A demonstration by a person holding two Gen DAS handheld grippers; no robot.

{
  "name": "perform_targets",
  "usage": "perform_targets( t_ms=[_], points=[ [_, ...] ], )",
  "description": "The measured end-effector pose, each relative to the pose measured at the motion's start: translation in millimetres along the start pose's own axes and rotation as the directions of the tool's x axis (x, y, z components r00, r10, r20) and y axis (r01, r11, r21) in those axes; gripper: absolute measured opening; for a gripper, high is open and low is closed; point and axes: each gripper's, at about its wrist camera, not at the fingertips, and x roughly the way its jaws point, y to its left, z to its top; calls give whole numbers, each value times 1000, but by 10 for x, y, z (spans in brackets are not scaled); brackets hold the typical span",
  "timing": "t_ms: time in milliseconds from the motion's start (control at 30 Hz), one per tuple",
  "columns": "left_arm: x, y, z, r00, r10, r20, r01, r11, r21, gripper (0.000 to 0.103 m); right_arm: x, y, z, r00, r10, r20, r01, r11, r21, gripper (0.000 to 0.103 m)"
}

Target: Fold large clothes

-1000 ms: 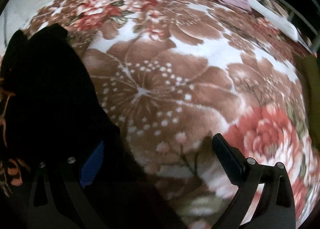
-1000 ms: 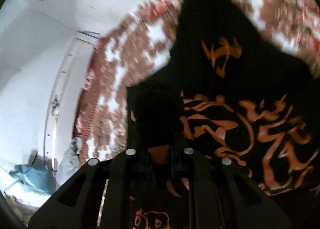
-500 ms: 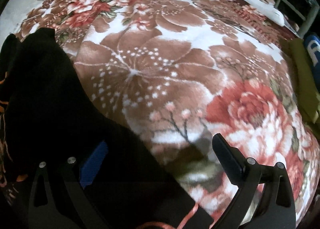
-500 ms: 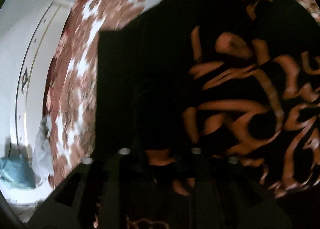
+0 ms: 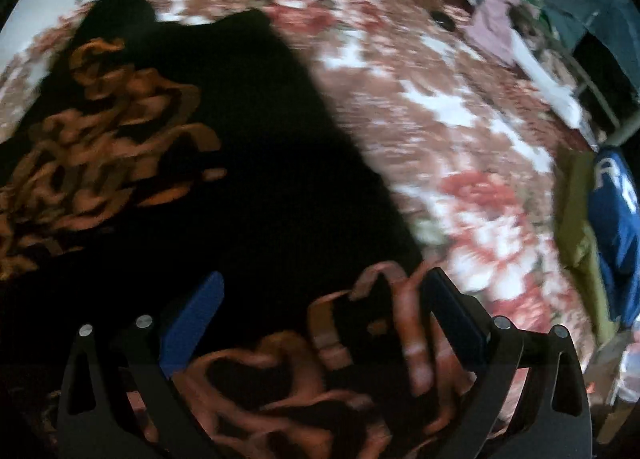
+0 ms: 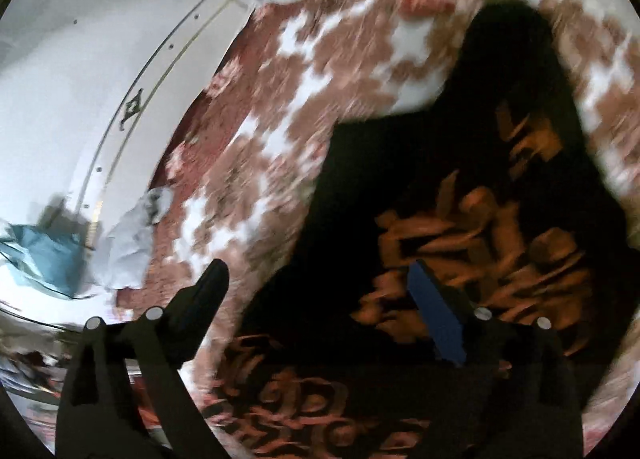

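A black garment (image 5: 256,163) with an orange print lies spread on the floral blanket (image 5: 460,119). My left gripper (image 5: 320,299) hovers over its near part, jaws wide and open, pressing on nothing. In the right wrist view the same black garment (image 6: 460,187) covers the right half, blurred by motion. My right gripper (image 6: 320,295) is above the garment's left edge and its jaws are opening. The cloth lies below them and no pad presses on it. One finger hangs over the blanket (image 6: 320,59), the other finger with the blue pad (image 6: 436,315) over the print.
Folded olive (image 5: 576,219) and blue (image 5: 616,219) clothes sit at the blanket's right edge. A pink garment (image 5: 492,23) and a small dark object (image 5: 444,19) lie at the far end. A white panelled wall (image 6: 100,99), teal cloth (image 6: 44,259) and white crumpled cloth (image 6: 132,235) border the left side.
My right gripper let go of the black fold it was pinching, spread its jaws and rose. My left gripper, open throughout, shifted over the garment, which now fills more of its view.
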Motion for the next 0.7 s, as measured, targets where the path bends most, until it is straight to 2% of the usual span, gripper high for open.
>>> perform_targets(
  t_ms=[100, 133, 167, 200, 267, 300, 333, 367, 400, 467, 600, 667, 700],
  points=[
    [-175, 499, -20, 995, 98, 19, -98, 995, -20, 98, -243, -383, 46, 993, -115, 33, 114, 993, 8, 97],
    [-243, 688, -14, 990, 135, 34, -135, 991, -25, 98, -321, -582, 18, 984, -172, 50, 172, 985, 18, 98],
    [-298, 828, -2, 986, 163, 46, -162, 986, -29, 98, -376, -794, -33, 967, -247, 65, 245, 969, 28, 98],
    [-405, 1098, 3, 973, 219, 75, -216, 976, -38, 98, -386, -941, -89, 950, -305, 71, 303, 952, 35, 98],
    [-544, 1512, 28, 953, 287, 99, -280, 957, -80, 98, -393, -1406, -284, 893, -445, 61, 441, 895, 72, 98],
    [-610, 1824, 53, 943, 316, 103, -302, 945, -130, 98, -363, -1562, -366, 875, -482, 50, 477, 875, 88, 98],
    [-638, 2015, 75, 941, 324, 95, -306, 938, -165, 98, -321, -1783, -502, 849, -529, 25, 523, 845, 116, 98],
    [-658, 2255, 95, 948, 309, 83, -286, 935, -208, 97, -270, -1969, -633, 832, -554, -1, 549, 824, 144, 98],
    [-647, 2536, 118, 958, 278, 65, -253, 933, -255, 97, -242, -2101, -720, 826, -564, -19, 559, 813, 161, 98],
    [-627, 2875, 141, 961, 272, 47, -244, 918, -312, 93, -135, -2370, -953, 804, -591, -62, 591, 783, 195, 98],
    [-423, 3175, 200, 971, 241, 2, -224, 905, -361, 89, 10, -2659, -1268, 778, -621, -91, 624, 748, 225, 98],
    [-314, 3193, 185, 975, 222, -10, -210, 908, -363, 87, 103, -2744, -1364, 779, -618, -104, 623, 744, 241, 98],
    [-256, 3192, 187, 977, 213, -18, -204, 909, -363, 82, 139, -2783, -1415, 782, -614, -103, 618, 745, 252, 98]
  ],
)
